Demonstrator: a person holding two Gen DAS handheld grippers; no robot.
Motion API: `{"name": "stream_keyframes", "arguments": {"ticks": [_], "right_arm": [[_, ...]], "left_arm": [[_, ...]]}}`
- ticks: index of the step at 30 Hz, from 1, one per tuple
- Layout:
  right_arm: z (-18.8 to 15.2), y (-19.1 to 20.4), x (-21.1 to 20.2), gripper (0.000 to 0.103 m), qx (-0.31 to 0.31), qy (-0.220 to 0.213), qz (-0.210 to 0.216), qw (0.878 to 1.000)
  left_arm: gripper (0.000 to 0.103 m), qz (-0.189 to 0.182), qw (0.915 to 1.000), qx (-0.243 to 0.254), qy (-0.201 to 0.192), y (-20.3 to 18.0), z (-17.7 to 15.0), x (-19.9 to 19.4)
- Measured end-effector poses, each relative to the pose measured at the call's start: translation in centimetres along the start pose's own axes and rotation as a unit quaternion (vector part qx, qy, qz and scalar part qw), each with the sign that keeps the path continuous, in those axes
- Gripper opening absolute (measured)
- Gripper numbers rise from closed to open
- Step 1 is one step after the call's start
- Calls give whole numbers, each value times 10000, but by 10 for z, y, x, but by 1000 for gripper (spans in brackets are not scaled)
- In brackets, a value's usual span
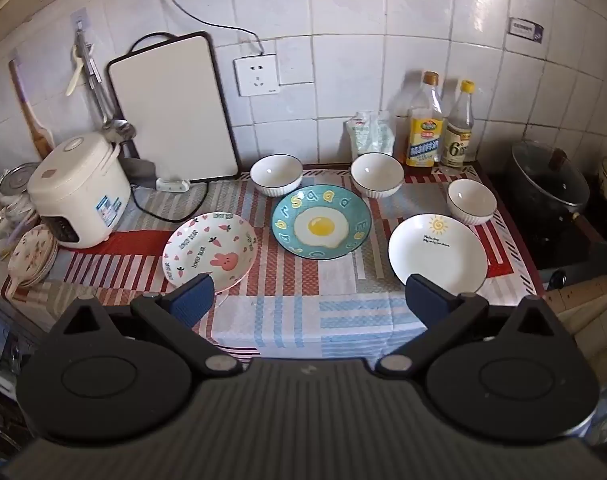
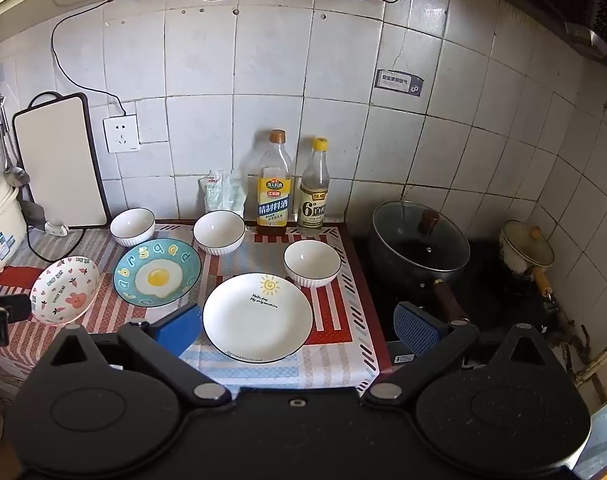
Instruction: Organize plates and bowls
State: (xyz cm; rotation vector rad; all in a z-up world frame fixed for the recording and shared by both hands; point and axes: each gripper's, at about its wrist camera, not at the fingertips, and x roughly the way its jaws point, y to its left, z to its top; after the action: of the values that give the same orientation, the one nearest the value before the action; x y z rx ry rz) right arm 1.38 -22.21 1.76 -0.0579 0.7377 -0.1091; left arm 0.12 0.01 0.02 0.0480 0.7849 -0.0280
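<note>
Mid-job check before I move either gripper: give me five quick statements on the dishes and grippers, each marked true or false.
1. Three white bowls sit on the cloth. True.
2. The fried-egg plate is stacked on the rabbit plate. False: they lie side by side, apart.
3. The left gripper holds a bowl. False: it is open and empty.
4. The sun plate lies between the right gripper's fingers in its view. True.
5. The black pot has no lid. False: a glass lid covers it.

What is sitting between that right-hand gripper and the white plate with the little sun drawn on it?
Nothing visible. The right gripper hangs open above the near edge of the white sun-print plate, with only bare checked tablecloth around that edge. The nearest white ribbed bowl stands behind the plate, apart from it.
</note>
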Motion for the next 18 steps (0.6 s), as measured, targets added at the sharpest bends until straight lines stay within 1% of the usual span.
{"name": "stream_keyframes", "arguments": {"ticks": [1, 2, 4, 5, 7, 9, 11, 14, 18], "right_arm": [[0, 1, 0, 103, 5, 40, 6, 10000], [0, 2, 1, 103, 2, 59, -7, 10000], [0, 7, 1, 103, -10, 74, -57, 10000], [0, 2, -2, 103, 54, 39, 14, 10000], [-4, 0, 0, 103, 67, 40, 21, 10000], [-3, -1, 3, 103, 30, 49, -32, 10000], [-2, 0, 5, 103, -43, 39, -193, 9998], [-6, 3, 4, 103, 19, 55, -183, 9998], [-5, 2, 3, 103, 33, 32, -198, 9998]], "left_arm": [[103, 35, 9999, 92, -33, -3, -1, 1], [103, -29, 10000, 81, -22, -1, -2, 1], [103, 54, 9998, 212, 39, -6, -1, 5], [103, 38, 9997, 246, -30, -5, -7, 1], [103, -54, 9996, 253, 112, -3, -6, 5], [103, -58, 9996, 173, 219, -1, -6, 10], [103, -125, 9994, 60, 304, 3, -7, 13], [103, -255, 9989, -151, 371, 8, -10, 15], [103, -153, 9995, -51, 278, 6, -14, 15]]}}
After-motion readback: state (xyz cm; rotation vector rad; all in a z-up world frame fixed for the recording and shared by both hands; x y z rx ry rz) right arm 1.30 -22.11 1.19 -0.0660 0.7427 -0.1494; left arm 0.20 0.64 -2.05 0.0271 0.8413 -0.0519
